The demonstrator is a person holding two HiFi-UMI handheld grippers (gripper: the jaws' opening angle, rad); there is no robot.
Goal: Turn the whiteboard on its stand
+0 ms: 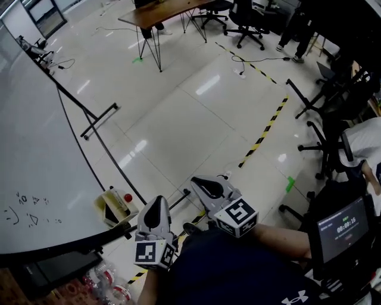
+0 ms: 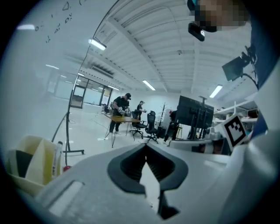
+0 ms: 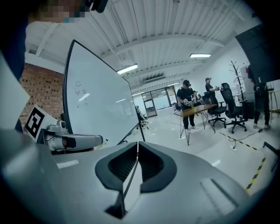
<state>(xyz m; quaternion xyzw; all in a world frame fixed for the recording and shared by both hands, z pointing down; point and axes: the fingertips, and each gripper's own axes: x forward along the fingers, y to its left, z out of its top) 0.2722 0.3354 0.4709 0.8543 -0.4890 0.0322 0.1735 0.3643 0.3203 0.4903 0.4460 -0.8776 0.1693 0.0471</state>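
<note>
The large whiteboard (image 1: 41, 149) fills the left of the head view, with small marker doodles near its lower edge, and rests on a black stand (image 1: 98, 122). It also shows in the left gripper view, whiteboard (image 2: 39, 65), and in the right gripper view, whiteboard (image 3: 98, 103). My left gripper (image 1: 157, 204) is shut and empty, close to the board's lower right corner, apart from it. Just right of it, my right gripper (image 1: 201, 183) is shut on nothing. The closed left gripper (image 2: 145, 147) and the closed right gripper (image 3: 137, 143) both point out over the floor.
A yellow holder (image 1: 114, 207) with a red-capped item sits at the board's bottom corner. Yellow-black floor tape (image 1: 265, 131) crosses the floor. A wooden table (image 1: 161, 13) and office chairs (image 1: 247, 24) stand far off. A timer screen (image 1: 342, 229) is at right, and plastic bottles (image 1: 107, 287) lie below the board.
</note>
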